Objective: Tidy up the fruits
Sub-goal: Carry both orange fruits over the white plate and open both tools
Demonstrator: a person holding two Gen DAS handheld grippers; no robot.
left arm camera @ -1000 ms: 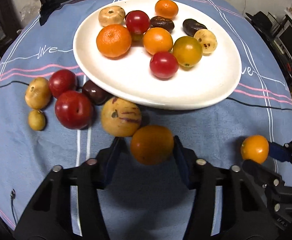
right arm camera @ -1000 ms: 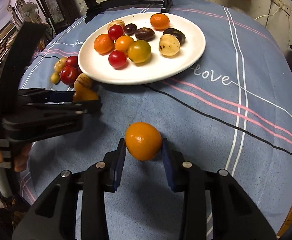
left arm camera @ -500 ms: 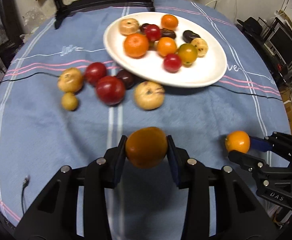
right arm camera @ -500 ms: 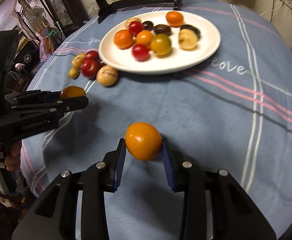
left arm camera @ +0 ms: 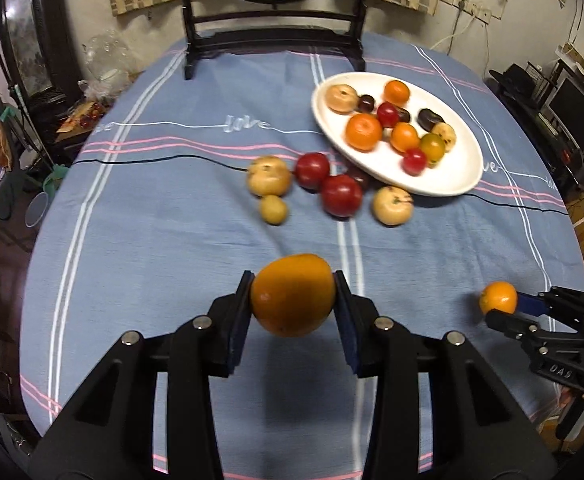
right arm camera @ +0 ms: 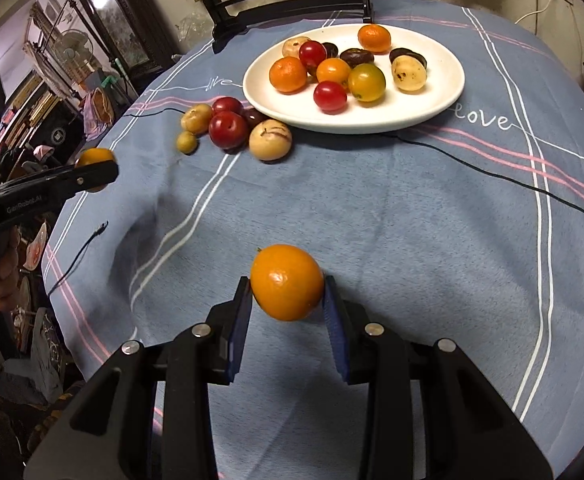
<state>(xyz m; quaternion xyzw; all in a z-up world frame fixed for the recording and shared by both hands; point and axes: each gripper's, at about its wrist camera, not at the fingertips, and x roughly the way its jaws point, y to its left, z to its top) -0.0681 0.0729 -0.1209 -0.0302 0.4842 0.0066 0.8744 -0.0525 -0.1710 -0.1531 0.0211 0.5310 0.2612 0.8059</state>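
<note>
- The left hand-held gripper (left arm camera: 293, 295) is closed on a large orange fruit (left arm camera: 293, 295), one blue pad against each side, and carries it above the bench (left arm camera: 172, 240), near its front edge.
- The right hand-held gripper (right arm camera: 287, 293) is likewise clamped on a smaller orange fruit (right arm camera: 287, 288), held off the blue striped cloth.
- The white plate (right arm camera: 432, 100) sits toward the far side of the bench with about ten fruits on it: orange, red, yellow, pale and dark ones.
- Just beside the plate's near-left rim lies a loose cluster (left arm camera: 328, 188) on the cloth: two red plums, two pale round fruits, a small yellow one, and a dark one half hidden against the rim, possibly a plum.
- Both held fruits are well apart from the plate and the cluster.
- A dark chair back (left arm camera: 272, 36) stands behind the bench.
</note>
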